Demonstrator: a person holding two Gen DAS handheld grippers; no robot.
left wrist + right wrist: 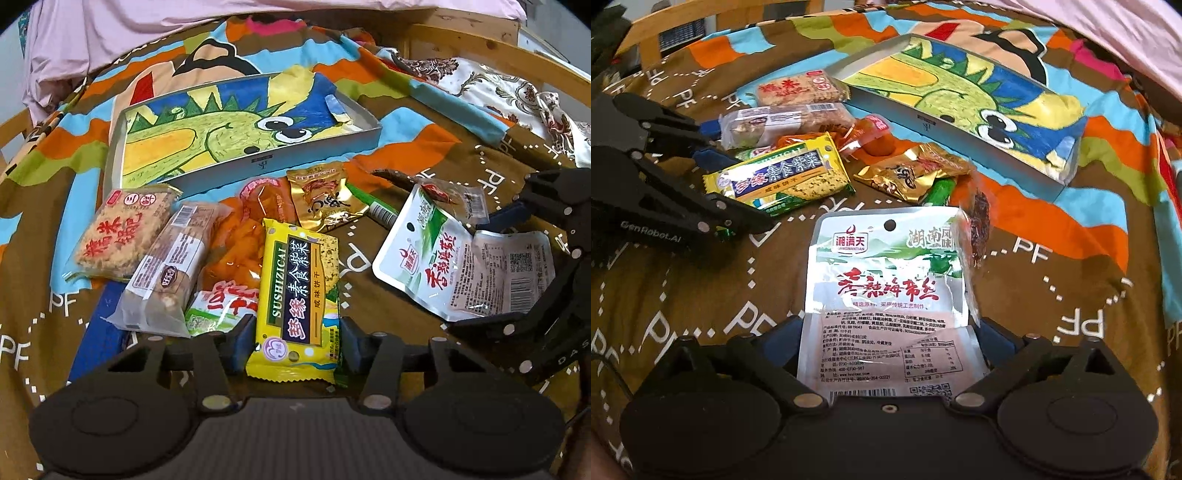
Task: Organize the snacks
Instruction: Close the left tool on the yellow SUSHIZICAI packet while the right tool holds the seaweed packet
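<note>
Snack packets lie in a heap on a colourful cloth in front of a shallow grey tray [369, 127] lined with a dinosaur drawing. My left gripper [297, 343] is shut on the near end of a yellow seaweed cracker packet [299, 273], its blue pads against both sides. From the right wrist view the left gripper [727, 188] comes in from the left around that packet [783, 173]. My right gripper [888, 332] is shut on a white and green seaweed pouch [886, 266], which bends between the pads. The left wrist view shows that pouch [443, 254] at the right.
Left of the yellow packet lie a rice cracker pack [118, 229], a clear-wrapped bar [166, 266] and an orange pack [240, 240]. A gold pack [321, 195], a green stick [373, 206] and a small dark red pack [979, 221] lie behind. A wooden rail [498, 48] runs at the back.
</note>
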